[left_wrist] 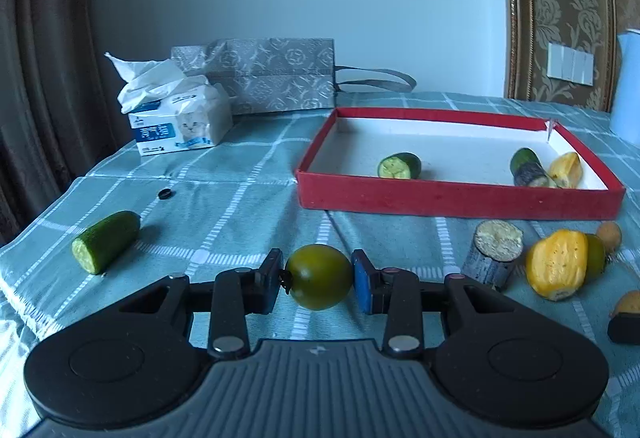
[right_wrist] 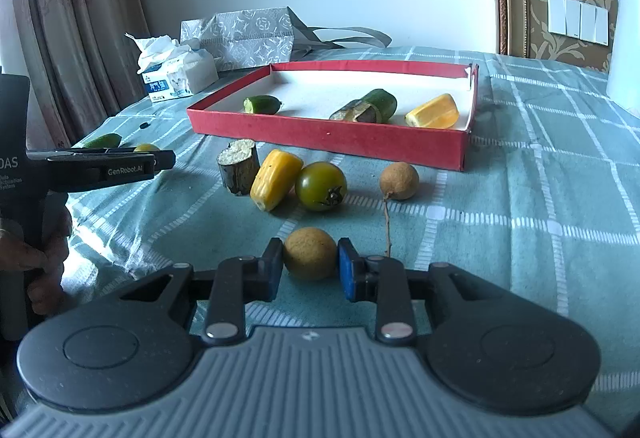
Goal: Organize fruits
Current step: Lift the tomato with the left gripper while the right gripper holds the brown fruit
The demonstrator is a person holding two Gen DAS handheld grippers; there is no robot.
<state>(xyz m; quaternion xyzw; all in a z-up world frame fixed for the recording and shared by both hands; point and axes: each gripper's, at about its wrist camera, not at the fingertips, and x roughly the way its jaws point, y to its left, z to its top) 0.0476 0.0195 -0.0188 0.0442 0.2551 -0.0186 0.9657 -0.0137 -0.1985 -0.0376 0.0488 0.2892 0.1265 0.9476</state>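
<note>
My left gripper (left_wrist: 318,272) is shut on a green tomato (left_wrist: 320,280), both pads pressed on its sides just above the checked cloth. My right gripper (right_wrist: 310,260) is shut on a brown longan (right_wrist: 310,252) low over the cloth. Ahead lies the red box (right_wrist: 328,135) with a white floor, holding a cucumber end (right_wrist: 262,104), a cucumber and cane piece (right_wrist: 368,107) and an orange wedge (right_wrist: 434,113). In front of the box lie a sugarcane stub (right_wrist: 238,167), a yellow fruit piece (right_wrist: 276,177), a second green tomato (right_wrist: 320,185) and another longan (right_wrist: 399,175).
A cut cucumber (left_wrist: 106,242) lies on the cloth to the left. A tissue pack (left_wrist: 180,117) and a grey patterned bag (left_wrist: 272,73) stand at the back by the wall. A small black ring (left_wrist: 164,193) lies near the table's left edge. A curtain hangs at left.
</note>
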